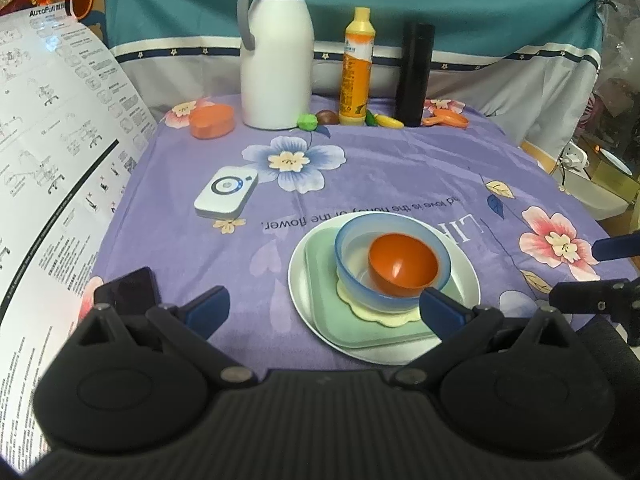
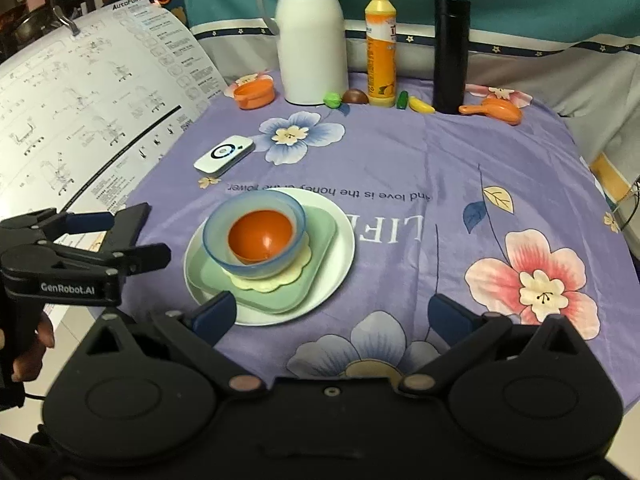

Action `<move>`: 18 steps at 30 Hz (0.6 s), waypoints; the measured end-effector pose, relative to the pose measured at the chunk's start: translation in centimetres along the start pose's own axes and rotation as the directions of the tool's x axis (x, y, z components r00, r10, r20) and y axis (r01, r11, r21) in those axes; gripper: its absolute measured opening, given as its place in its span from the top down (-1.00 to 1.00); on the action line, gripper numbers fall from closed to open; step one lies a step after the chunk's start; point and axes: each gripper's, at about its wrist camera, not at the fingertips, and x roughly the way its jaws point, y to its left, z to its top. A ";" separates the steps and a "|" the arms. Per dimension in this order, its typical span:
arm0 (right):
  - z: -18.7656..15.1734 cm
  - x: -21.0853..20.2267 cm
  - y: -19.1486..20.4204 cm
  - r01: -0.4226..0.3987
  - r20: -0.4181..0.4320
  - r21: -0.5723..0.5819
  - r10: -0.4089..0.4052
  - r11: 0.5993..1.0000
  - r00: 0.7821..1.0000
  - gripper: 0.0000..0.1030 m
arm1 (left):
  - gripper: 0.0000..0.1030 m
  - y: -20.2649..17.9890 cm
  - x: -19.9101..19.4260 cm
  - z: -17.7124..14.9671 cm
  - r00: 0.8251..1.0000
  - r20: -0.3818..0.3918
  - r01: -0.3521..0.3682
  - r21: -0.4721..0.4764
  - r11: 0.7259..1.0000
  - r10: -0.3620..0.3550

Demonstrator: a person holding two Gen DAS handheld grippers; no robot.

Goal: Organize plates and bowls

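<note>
One stack stands on the purple flowered cloth: a white round plate, a green square plate, a pale yellow scalloped dish, a translucent blue bowl and an orange bowl inside it. My left gripper is open and empty, its right finger just in front of the stack. My right gripper is open and empty, at the stack's near right. The left gripper also shows in the right wrist view.
Along the back stand a white thermos jug, a yellow bottle, a black flask, an orange lidded box, toy fruit and an orange scoop. A white device lies left. A printed sheet curves along the left edge.
</note>
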 end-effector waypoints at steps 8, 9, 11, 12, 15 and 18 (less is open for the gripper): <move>-0.2 0.7 0.1 0.009 -0.019 -0.020 -0.009 1.000 1.000 -1.00 | -1.00 -0.5 1.1 -0.3 0.999 -0.031 0.010 0.012 1.000 -0.009; -0.2 0.8 0.1 0.007 -0.025 -0.019 -0.008 1.000 1.000 -1.00 | -1.00 -0.6 1.3 -0.3 0.999 -0.036 0.010 0.016 1.000 -0.010; -0.3 1.2 0.1 0.006 -0.038 -0.019 -0.007 1.000 0.999 -1.00 | -1.00 -0.8 1.6 -0.5 0.999 -0.049 0.011 0.022 1.000 -0.010; -0.3 1.3 0.1 0.006 -0.045 -0.018 -0.007 1.000 0.999 -1.00 | -1.00 -0.8 1.7 -0.5 0.999 -0.053 0.013 0.024 1.000 -0.011; -0.3 1.8 0.0 0.007 -0.059 -0.020 -0.009 1.000 0.998 -1.00 | -1.00 -0.9 2.0 -0.6 0.998 -0.062 0.017 0.026 1.000 -0.015; -0.3 2.2 0.1 0.008 -0.069 -0.025 -0.010 1.000 0.998 -1.00 | -1.00 -0.9 2.3 -0.6 0.997 -0.069 0.020 0.022 1.000 -0.018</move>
